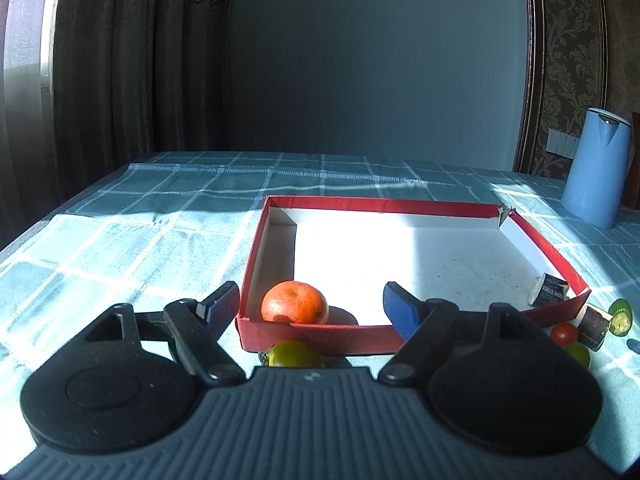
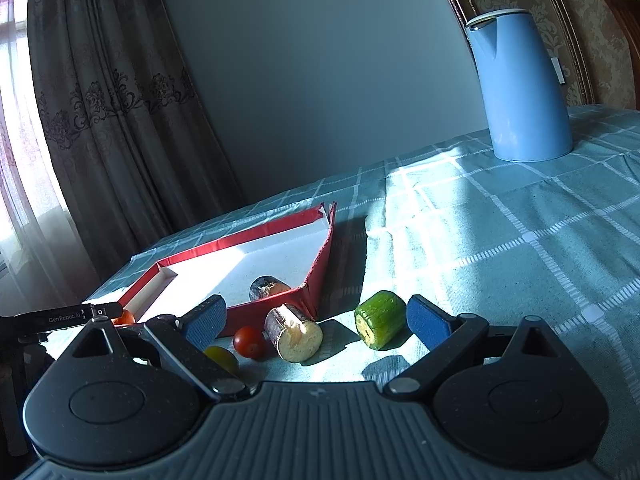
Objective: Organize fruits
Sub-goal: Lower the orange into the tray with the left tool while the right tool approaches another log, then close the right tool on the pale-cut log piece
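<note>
Free room: red box (image 1: 316, 340) interior, bare white floor across middle and far side; open tabletop (image 2: 500, 248) right of the box.
Obstacles: orange (image 1: 295, 307) in near-left corner; cylinder piece (image 2: 267, 287) against near-right wall; second cylinder (image 2: 294, 333), green piece (image 2: 380, 319), red tomato (image 2: 249, 342) clustered outside that corner; blue kettle (image 2: 520, 88) far right.

A checked teal tablecloth (image 2: 500, 240) is covering the table, carrying a red box (image 1: 320, 338), a blue kettle (image 2: 520, 92) far right, and cut pieces (image 2: 380, 320) and tomatoes (image 2: 249, 342) lying near the box.
</note>
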